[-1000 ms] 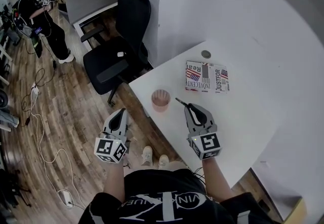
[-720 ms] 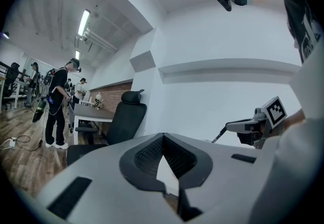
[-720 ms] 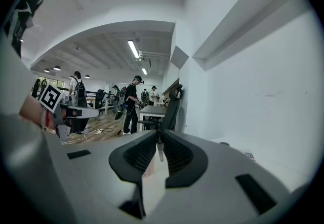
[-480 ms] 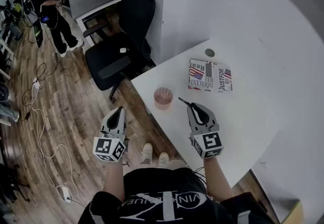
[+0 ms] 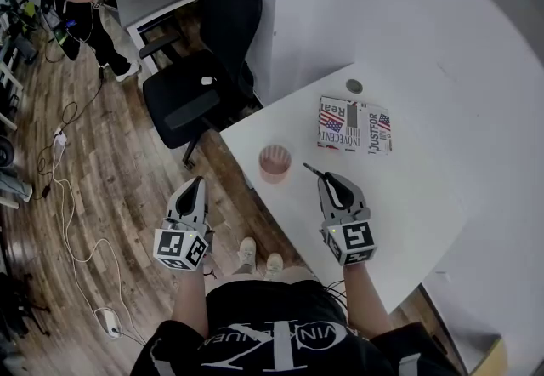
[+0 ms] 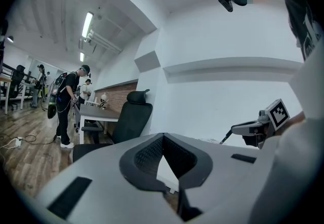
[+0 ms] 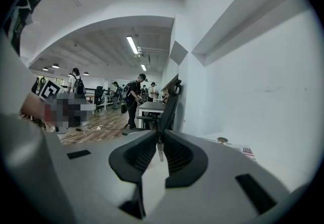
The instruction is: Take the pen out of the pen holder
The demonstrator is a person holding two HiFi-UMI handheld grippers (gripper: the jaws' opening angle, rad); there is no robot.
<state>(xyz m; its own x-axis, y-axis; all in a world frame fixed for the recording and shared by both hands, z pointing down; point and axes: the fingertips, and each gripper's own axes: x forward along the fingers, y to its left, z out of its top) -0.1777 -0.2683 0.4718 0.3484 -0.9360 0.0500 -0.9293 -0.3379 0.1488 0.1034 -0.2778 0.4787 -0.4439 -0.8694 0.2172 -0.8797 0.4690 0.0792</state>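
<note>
White tabletop (image 5: 408, 196) fills the right half of the head view, with wooden floor (image 5: 110, 196) to the left and a black office chair (image 5: 204, 68) at the table's far corner. My right gripper (image 5: 327, 183) hangs over the table near its front edge, its jaws pressed together on a pen (image 5: 311, 170) whose dark tip pokes out ahead of them. The pink pen holder (image 5: 274, 162) stands upright by the table's left edge, just left of that tip and apart from it; the pen is fully out of it. A book (image 5: 353, 125) with flag print lies flat farther back, with a small round disc (image 5: 354, 86) beyond it. My left gripper (image 5: 198, 183) is off the table, over the floor. A person (image 5: 81, 0) stands far up the room.

From the left gripper view, my left gripper (image 6: 162, 136) has its jaws closed tip to tip with nothing between them. Ahead are the chair (image 6: 134, 116), a grey desk (image 6: 98, 112) and the person (image 6: 66, 101) on the floor beyond. At the right edge my right gripper (image 6: 234, 129) shows side-on, the pen (image 6: 226, 137) slanting down out of its front.

From the right gripper view, my right gripper (image 7: 160, 134) is clamped shut on the pen (image 7: 160, 151), a thin pale shaft held upright in the slit between the pads. Past it stands the chair (image 7: 169, 101), and the book (image 7: 248, 151) and the disc (image 7: 221, 140) lie on the table at right. A person (image 7: 134, 99) stands in the open room at left.
</note>
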